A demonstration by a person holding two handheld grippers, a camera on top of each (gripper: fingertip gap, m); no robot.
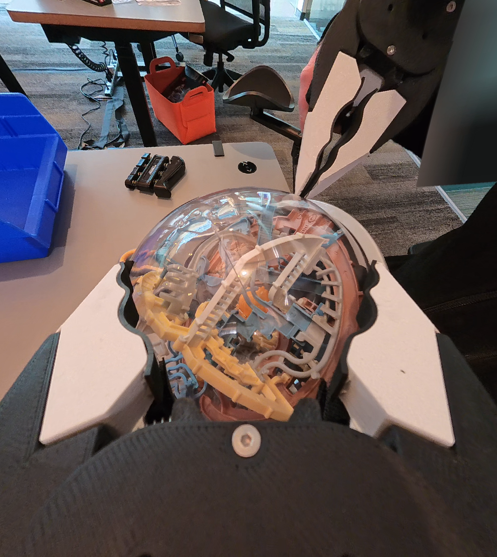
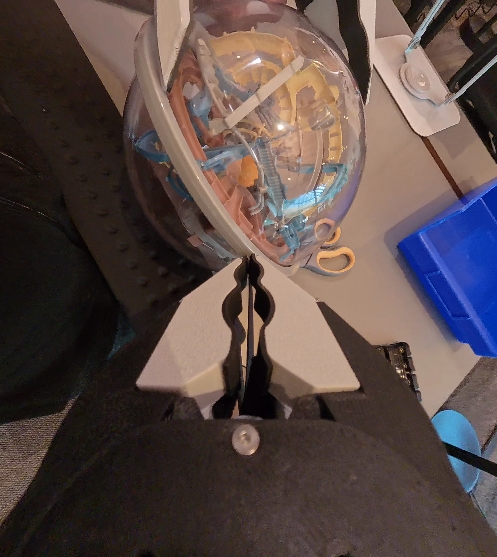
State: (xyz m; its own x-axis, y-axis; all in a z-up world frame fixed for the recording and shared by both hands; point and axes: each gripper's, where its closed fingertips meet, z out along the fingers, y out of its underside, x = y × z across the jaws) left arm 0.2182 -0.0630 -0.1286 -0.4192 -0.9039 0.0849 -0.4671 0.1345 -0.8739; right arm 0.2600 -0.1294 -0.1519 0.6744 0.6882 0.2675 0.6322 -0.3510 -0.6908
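Blue bin (image 1: 9, 180) sits far left on the counter (image 1: 90, 162), black hand-grip tool (image 1: 155, 174) beside it. Left tongs (image 1: 247, 301) spread wide, clamping the clear maze ball (image 1: 241, 301) above the counter edge. Right tongs (image 2: 248, 259) pinched together, tips touching the ball's grey seam ring (image 2: 181, 162).

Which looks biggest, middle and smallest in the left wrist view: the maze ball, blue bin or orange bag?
1. Maze ball, though it is closest to the camera.
2. Blue bin.
3. Orange bag, farthest away.
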